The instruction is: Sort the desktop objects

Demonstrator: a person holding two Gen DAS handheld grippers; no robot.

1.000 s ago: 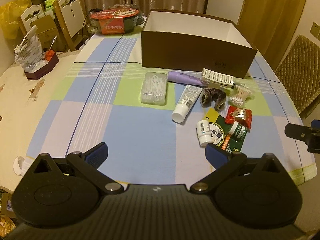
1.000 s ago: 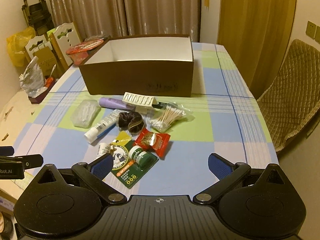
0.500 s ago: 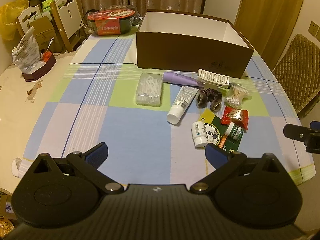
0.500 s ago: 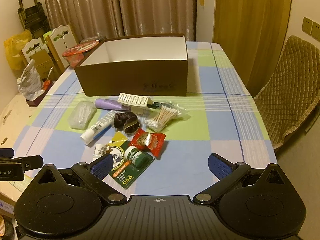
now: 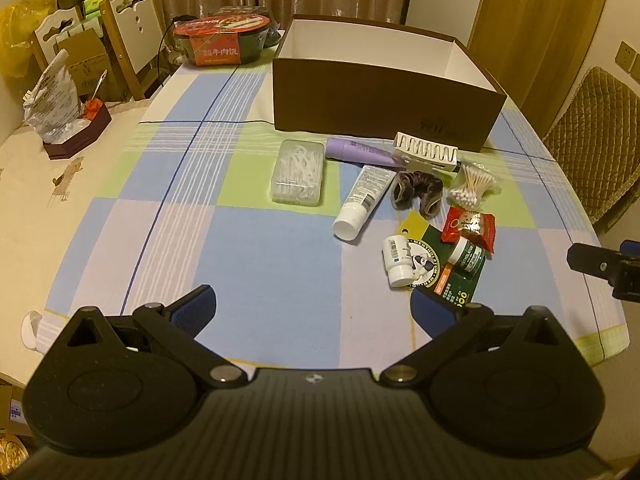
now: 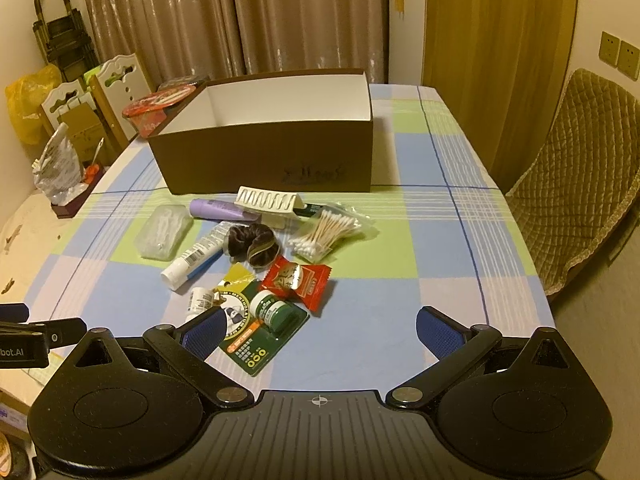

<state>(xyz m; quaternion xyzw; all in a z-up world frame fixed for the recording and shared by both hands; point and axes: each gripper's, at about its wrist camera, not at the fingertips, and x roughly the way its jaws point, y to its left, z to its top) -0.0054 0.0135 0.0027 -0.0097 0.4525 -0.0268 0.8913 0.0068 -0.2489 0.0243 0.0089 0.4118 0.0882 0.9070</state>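
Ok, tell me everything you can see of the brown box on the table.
The brown box is a large open-topped rectangular carton, apparently cardboard, dark brown outside and plain white inside. No lid shows, and what can be seen of its interior looks empty. It stands upright on the checked tablecloth at the far side of the clutter. A faint dark marking sits on its near wall. The purple tube and white ridged comb-like piece lie just in front; whether they touch it is unclear. Neither gripper is near it.
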